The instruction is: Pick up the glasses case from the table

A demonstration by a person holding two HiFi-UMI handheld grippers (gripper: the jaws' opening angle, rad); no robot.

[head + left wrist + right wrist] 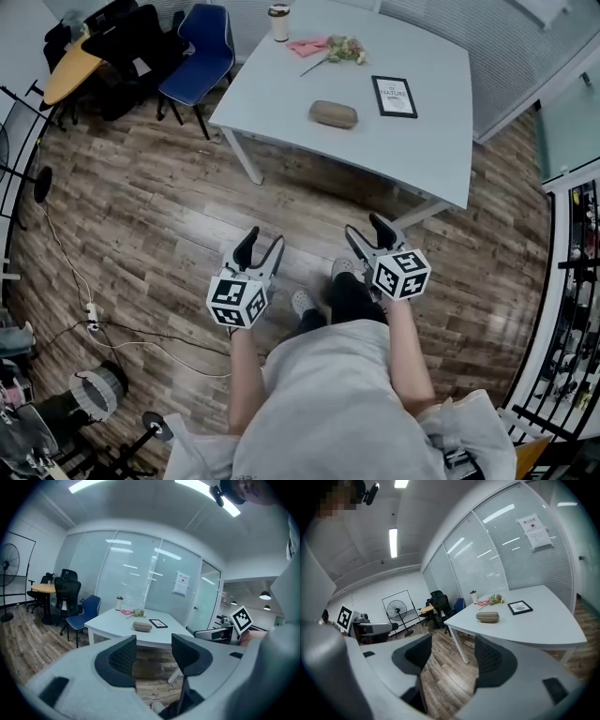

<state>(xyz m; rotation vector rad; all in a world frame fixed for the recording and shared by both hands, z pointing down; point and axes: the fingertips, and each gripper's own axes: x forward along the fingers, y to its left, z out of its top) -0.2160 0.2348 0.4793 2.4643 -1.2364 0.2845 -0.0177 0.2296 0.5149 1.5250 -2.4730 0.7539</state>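
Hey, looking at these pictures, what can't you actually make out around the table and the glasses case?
- Glasses case: too small in all three views to show its seam or clasp.
- Framed sign: smaller print too tiny, head view.
- Paper notice on the glass wall: text too small, right gripper view.
- Table: far edge cut off by the head view's top edge.

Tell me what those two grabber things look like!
The left gripper and right gripper are pale grey, each with two dark curved jaws with dimpled pads. Each carries a cube of black-and-white square markers. The person wears a grey top.
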